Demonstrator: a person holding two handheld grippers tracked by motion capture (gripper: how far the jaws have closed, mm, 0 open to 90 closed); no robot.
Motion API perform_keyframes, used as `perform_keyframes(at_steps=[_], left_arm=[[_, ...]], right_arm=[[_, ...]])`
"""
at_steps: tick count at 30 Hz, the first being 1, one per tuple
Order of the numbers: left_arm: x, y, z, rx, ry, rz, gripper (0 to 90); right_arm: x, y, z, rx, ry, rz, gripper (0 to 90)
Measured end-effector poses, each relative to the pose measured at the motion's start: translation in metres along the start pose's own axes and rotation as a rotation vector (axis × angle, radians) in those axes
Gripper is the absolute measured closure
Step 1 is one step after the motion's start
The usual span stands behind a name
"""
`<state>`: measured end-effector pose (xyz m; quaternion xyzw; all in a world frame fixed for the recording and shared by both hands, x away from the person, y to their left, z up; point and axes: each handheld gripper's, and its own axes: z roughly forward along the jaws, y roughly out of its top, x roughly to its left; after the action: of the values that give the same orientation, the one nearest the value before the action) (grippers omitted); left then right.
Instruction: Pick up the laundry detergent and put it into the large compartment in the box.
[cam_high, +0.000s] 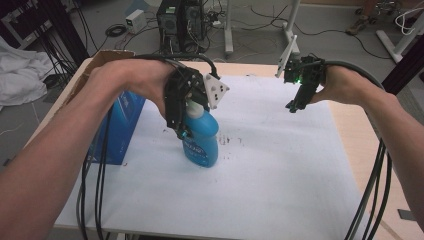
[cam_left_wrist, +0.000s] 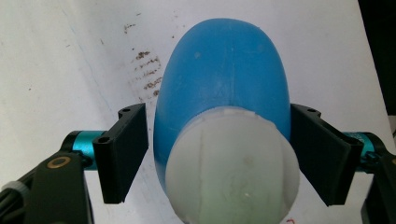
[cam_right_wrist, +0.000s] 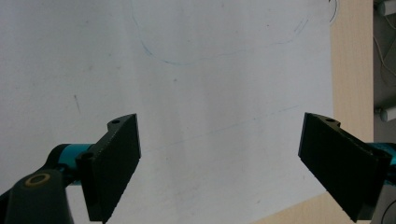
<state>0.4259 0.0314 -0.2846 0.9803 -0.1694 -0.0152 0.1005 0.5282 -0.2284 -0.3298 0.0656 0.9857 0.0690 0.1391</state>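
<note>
A: So, where is the blue bottle (cam_high: 202, 141)?

B: Upright on the white sheet (cam_high: 260, 165) covering the counter (cam_high: 361, 145), right under the left claw (cam_high: 186, 131), which comes down on it from above. In the left gripper view the white cap (cam_left_wrist: 232, 168) sits between the two black jaws, with the blue body (cam_left_wrist: 224, 70) running away beyond it.

A: Is it gripped?

B: The right-hand jaw looks to be against the bottle's shoulder; the left-hand one shows a thin gap, so I would call it not yet clenched, though the view is tight. That gap is hidden from the high view by the hand.

A: And the right claw (cam_high: 296, 105)?

B: Released, jaws wide, with bare sheet between them in the right gripper view. It hangs well apart from the bottle, off to its right.

A: Any writing?

B: The bottle carries a label (cam_high: 194, 148) in the high view, too blurred to read. A blue box (cam_high: 119, 131) stands just left of the left claw; its print is also illegible.
</note>
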Motion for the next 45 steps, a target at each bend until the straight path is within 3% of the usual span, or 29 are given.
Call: perform_keyframes(at_steps=[40, 45], left_arm=[[0.0011, 0.0085, 0.0021, 0.037, -0.021, 0.017, 37.3], [0.0012, 0.0087, 0.0019, 0.036, -0.02, -0.009, 37.6]], right_arm=[[0.0011, -0.0035, 0.0012, 0.009, 0.004, 0.008, 12.1], [0.0012, -0.0036, 0.0005, 0.005, 0.001, 0.008, 12.1]])
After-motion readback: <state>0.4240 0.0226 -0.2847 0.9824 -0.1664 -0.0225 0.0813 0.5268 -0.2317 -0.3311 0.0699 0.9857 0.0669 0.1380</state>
